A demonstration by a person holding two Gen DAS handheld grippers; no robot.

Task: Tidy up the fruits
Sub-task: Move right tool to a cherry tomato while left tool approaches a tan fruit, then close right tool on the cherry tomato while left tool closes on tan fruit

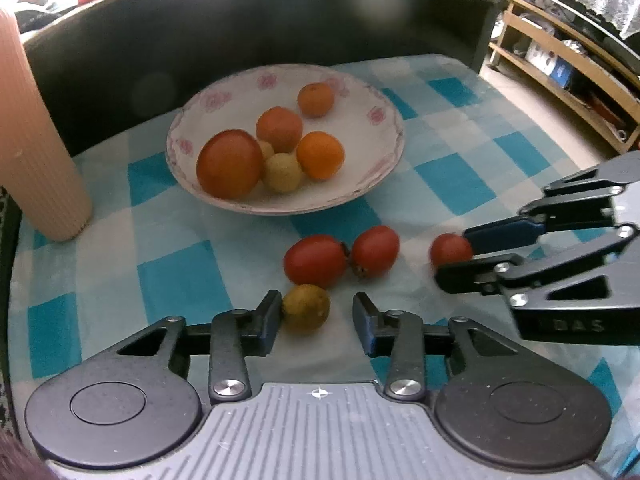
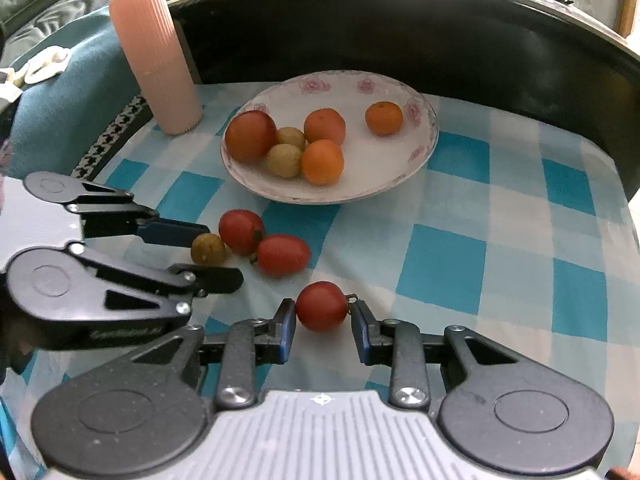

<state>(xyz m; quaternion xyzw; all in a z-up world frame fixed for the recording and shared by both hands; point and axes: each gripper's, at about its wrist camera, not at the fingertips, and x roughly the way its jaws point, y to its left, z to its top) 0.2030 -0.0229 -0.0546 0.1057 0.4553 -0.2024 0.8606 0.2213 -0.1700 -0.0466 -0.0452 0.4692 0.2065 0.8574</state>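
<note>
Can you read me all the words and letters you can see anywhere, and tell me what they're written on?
"DAS" – pale letters on the black body of the right claw, seen from the left camera; more letters may be cut off.
Pale lettering on the black body of the left claw, seen from the right camera – too blurred to read.
The bowl, the pink cup and the checked cloth carry no words.

1. Checked tablecloth: blue and white squares, covers the table top.
2. Ribbed pink cylinder: stands upright at the table's far left corner.
3. Dark curved backrest: runs along the table's far edge.
4. Wooden shelf unit: beyond the table's right edge, holds assorted items.
</note>
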